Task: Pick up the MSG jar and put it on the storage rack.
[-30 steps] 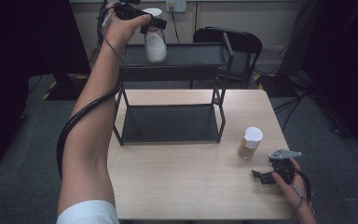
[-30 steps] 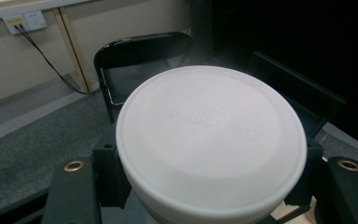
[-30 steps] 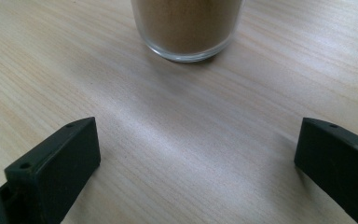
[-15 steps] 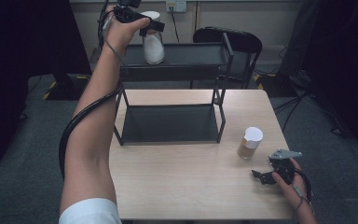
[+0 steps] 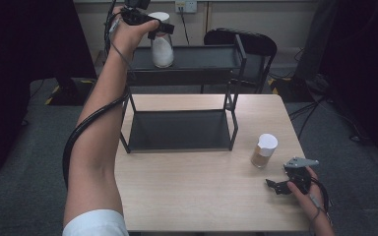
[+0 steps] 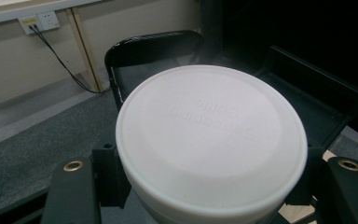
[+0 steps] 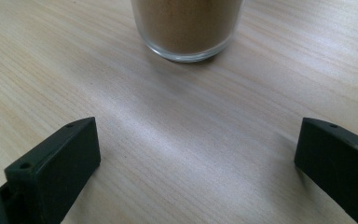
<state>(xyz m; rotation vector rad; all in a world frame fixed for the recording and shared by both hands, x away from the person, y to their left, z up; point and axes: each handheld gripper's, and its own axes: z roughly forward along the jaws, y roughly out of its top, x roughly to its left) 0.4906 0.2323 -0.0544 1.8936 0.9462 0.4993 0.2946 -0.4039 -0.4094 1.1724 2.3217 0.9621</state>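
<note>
A glass jar of white powder with a white lid stands on the top shelf of a black wire rack. My left gripper is shut on it just under the lid, and its black fingers press against both sides. A second jar, holding brown powder, stands on the wooden table to the right of the rack. My right gripper rests low on the table just in front of this jar. It is open, with bare tabletop between its jaws.
The rack's lower shelf is bare and sits on the table. A black chair stands behind the rack. A wall socket with a cable is at the back. Grey carpet surrounds the table.
The left hand and the white jar have shifted a hair to the left on the top shelf. The right gripper has stayed in place.
</note>
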